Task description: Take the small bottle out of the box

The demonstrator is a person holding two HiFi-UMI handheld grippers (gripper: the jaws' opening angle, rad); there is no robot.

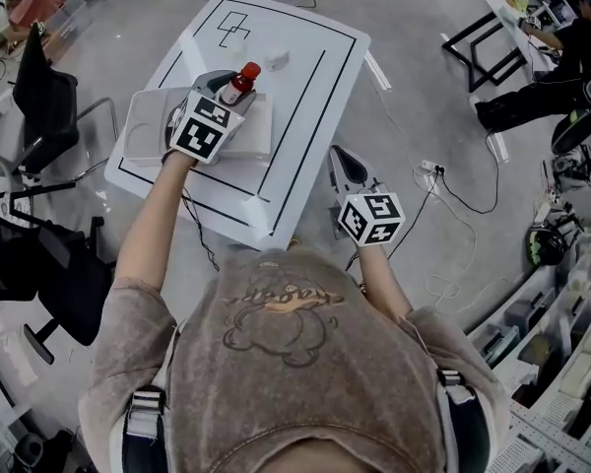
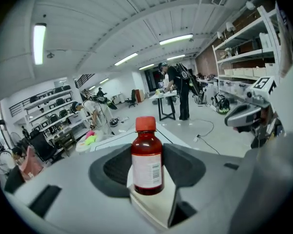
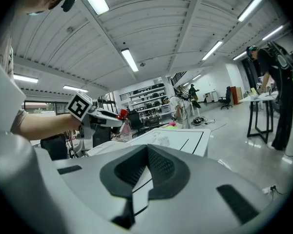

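Bottle (image 1: 241, 82): brown, red cap, white label, upright, pinched at its body between the pads of the left tongs (image 1: 231, 91), over the right end of the box (image 1: 143, 126) in the head view. Box: shallow, pale, on the white table (image 1: 310, 97). Right tongs (image 1: 347, 166): pressed together, nothing between them, well right of the box at the table's near corner. Small white item (image 1: 276, 60): on the table beyond the box.

Head view looks steeply down; both gripper views share the table (image 1: 305, 87).
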